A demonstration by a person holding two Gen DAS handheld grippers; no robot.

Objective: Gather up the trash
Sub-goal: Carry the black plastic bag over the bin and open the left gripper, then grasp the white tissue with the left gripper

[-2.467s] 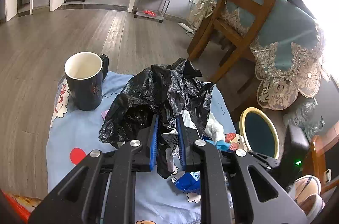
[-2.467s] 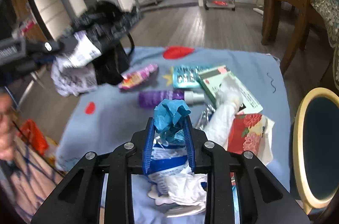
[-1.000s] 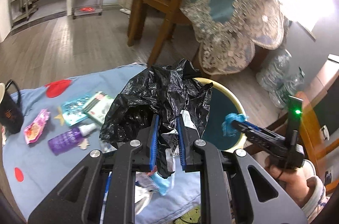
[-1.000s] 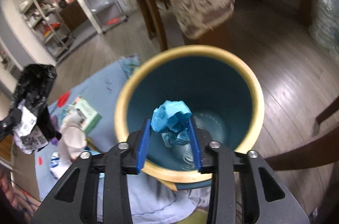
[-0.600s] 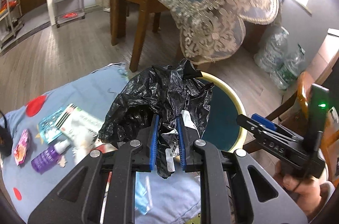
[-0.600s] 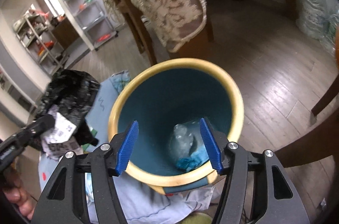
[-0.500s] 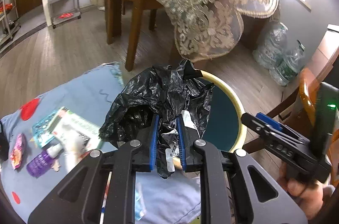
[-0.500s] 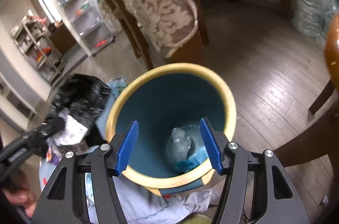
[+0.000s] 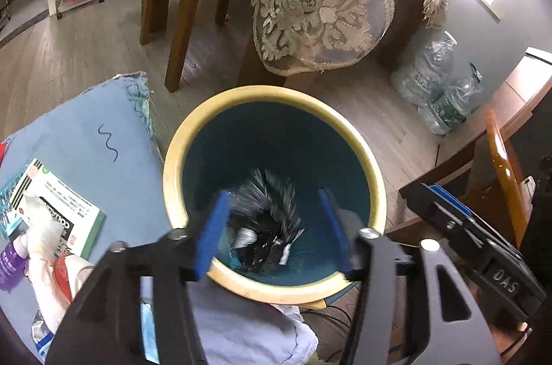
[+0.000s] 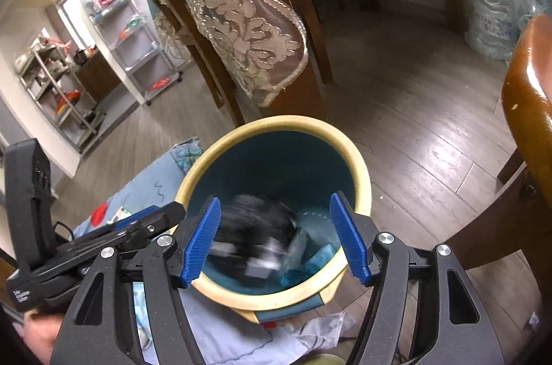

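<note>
Falling into the bin (image 9: 365,154), the black bag (image 9: 264,220) has just left the left gripper (image 9: 276,227), whose jaws held it tight a moment ago and are opening now with nothing pinched, so this piece of trash is done and more waits on the blue cloth (image 9: 86,137) at 9 o'clock from the bin. The right gripper (image 10: 281,239) at 3 o'clock is opening too and is empty. The bag looks dark, crinkly and blurry, with white paper bits, down inside the bin.
</note>
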